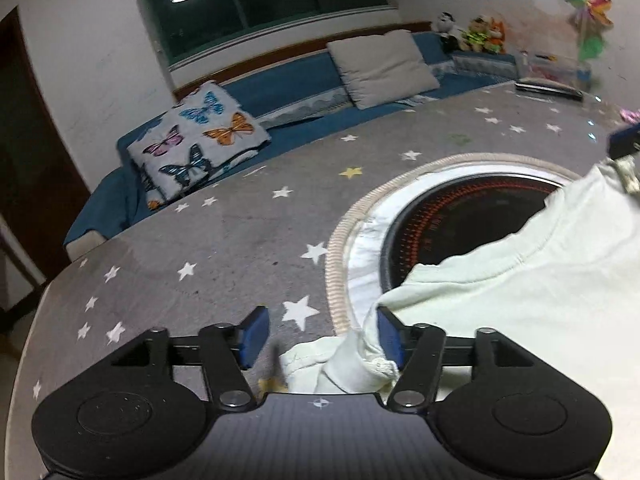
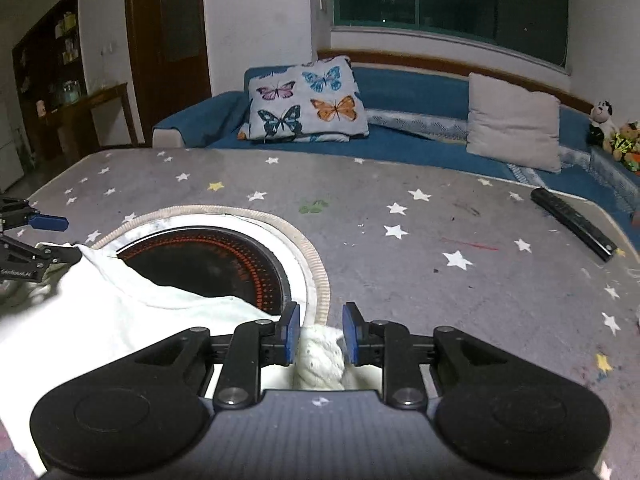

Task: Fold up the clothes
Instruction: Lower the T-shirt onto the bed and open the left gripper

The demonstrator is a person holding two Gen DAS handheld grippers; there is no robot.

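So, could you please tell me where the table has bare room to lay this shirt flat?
Free: the starred cloth between the round burner and the remote. Crowded: the near-left, where the shirt overlaps the burner.

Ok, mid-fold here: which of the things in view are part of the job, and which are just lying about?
Part of the job:
- pale T-shirt, spread over the table's round heater
- left gripper, open, shirt fabric between its pads
- right gripper, open around a bunched shirt corner

Just lying about:
- remote control
- butterfly cushion
- grey cushion
- plush toys
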